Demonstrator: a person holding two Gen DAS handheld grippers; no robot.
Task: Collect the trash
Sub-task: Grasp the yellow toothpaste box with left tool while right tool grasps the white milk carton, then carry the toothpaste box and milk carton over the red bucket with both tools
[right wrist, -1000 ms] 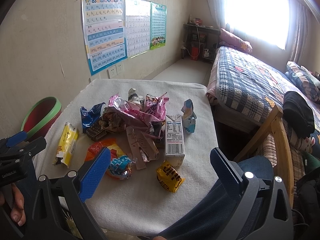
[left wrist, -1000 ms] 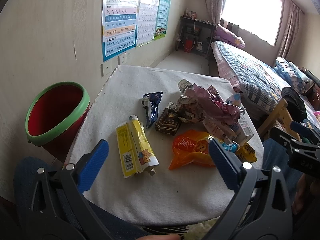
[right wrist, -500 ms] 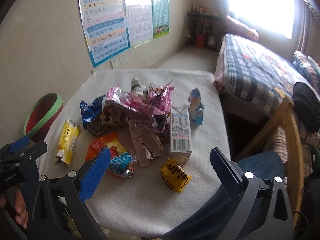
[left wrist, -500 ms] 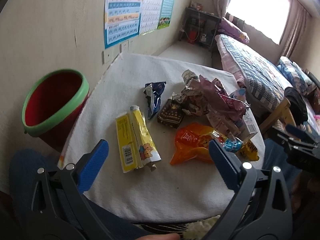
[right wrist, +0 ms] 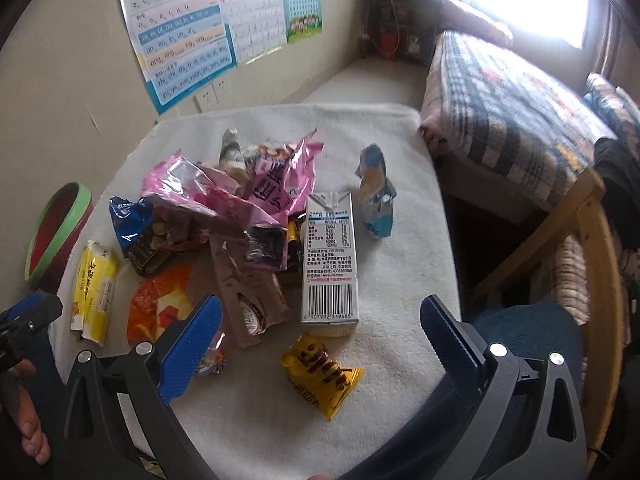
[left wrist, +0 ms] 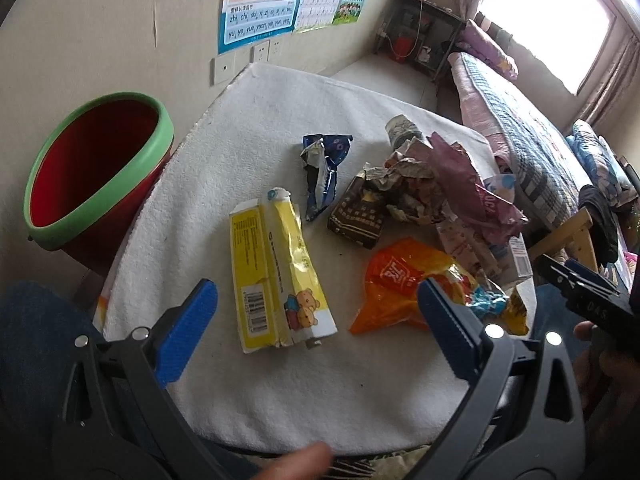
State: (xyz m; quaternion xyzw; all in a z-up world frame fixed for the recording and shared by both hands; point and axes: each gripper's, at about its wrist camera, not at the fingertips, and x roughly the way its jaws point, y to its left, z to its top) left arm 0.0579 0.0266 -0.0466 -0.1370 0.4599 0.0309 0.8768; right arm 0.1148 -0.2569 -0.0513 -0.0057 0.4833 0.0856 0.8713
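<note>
Both grippers hang spread wide over the near edge of the bench (left wrist: 256, 96), holding nothing. Left gripper (left wrist: 316, 316) sits bottom centre of its view, right gripper (right wrist: 320, 332) bottom centre of its own.

Trash is piled mid-bench on the white towel cover. In the left view:
- yellow toothpaste box (left wrist: 276, 276) lies centre frame, with a barcode and a cartoon bear at its near end, text too small to read
- crumpled blue wrapper (left wrist: 324, 168) just above it
- dark brown packet (left wrist: 358, 218) to the right, touching the heap of pink bag (left wrist: 464, 184)
- orange snack bag (left wrist: 400, 284) lower right, with a red character logo

In the right view:
- white milk carton (right wrist: 330, 260) lies centre, with a nutrition table and barcode 6 907992 519685
- small yellow wrapper (right wrist: 322, 380) just below it, dark lettering, unreadable
- light blue pouch (right wrist: 376, 196) stands alone above and to the right

Red bin with green rim (left wrist: 96, 172) is at left frame, off the bench edge. Pinyin poster (right wrist: 176, 28) at upper left reads "ang eng ing ong", "zhi chi shi".
</note>
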